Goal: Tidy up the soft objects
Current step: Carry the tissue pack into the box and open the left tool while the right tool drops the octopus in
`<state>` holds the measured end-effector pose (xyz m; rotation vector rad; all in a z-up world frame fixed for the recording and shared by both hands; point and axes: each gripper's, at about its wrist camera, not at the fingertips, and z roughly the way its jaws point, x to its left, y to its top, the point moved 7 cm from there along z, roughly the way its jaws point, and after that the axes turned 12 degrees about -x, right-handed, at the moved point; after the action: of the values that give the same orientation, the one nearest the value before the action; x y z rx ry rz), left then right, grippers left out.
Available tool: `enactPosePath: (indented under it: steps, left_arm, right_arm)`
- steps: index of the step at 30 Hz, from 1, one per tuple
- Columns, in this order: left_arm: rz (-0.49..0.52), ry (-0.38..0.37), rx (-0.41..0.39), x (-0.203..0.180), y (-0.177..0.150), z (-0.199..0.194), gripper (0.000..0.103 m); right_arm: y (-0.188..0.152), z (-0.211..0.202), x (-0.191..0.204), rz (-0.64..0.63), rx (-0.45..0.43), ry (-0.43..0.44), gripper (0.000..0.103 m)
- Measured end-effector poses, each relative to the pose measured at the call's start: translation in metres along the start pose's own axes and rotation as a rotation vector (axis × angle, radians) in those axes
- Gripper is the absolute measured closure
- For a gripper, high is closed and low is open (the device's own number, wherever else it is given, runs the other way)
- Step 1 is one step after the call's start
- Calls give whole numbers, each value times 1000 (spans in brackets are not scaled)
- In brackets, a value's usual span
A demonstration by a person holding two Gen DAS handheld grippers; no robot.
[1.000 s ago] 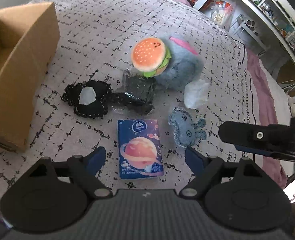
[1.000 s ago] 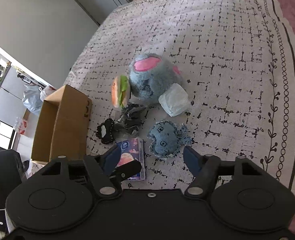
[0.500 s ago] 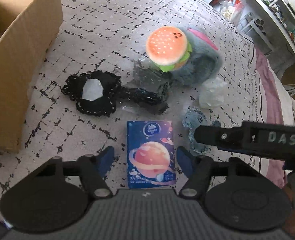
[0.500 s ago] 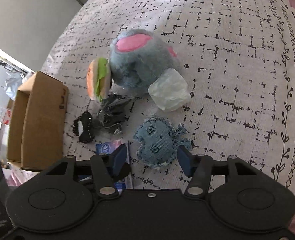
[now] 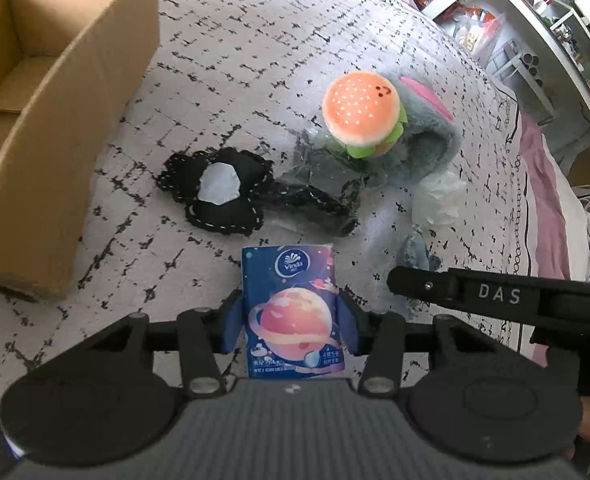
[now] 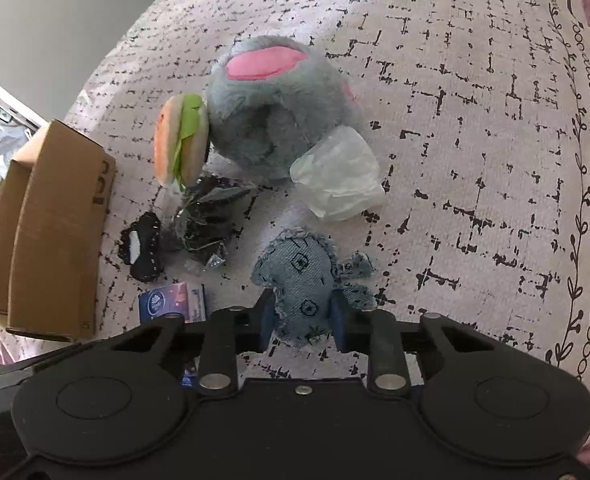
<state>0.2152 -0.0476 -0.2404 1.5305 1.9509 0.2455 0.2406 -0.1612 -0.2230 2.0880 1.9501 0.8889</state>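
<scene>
Blue tissue pack (image 5: 293, 312) with a pink planet print lies flat on the bedspread, blue pads touching both its sides. The frayed denim plushie (image 6: 301, 284) with stitched eyes lies flat too, pinched the same way. Further back, a burger plush (image 5: 361, 114) leans on a fuzzy gray plush (image 6: 275, 108) with pink patches, a black bow (image 5: 217, 192) sitting nearby.

home bedroom, quilted bedspread (image 6: 435, 60) with pink edge, cluttered white shelving (image 5: 543, 20) beside the bed
</scene>
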Motion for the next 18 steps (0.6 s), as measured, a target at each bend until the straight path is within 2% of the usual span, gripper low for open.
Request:
enactPosePath:
  steps: [9, 18]
  left_arm:
    - [12, -26, -89, 0, 17, -33, 55]
    - [27, -57, -140, -2, 28, -65, 55]
  right_arm:
    - [3, -33, 7, 7, -78, 26, 77]
    - [14, -66, 19, 13, -176, 46, 77]
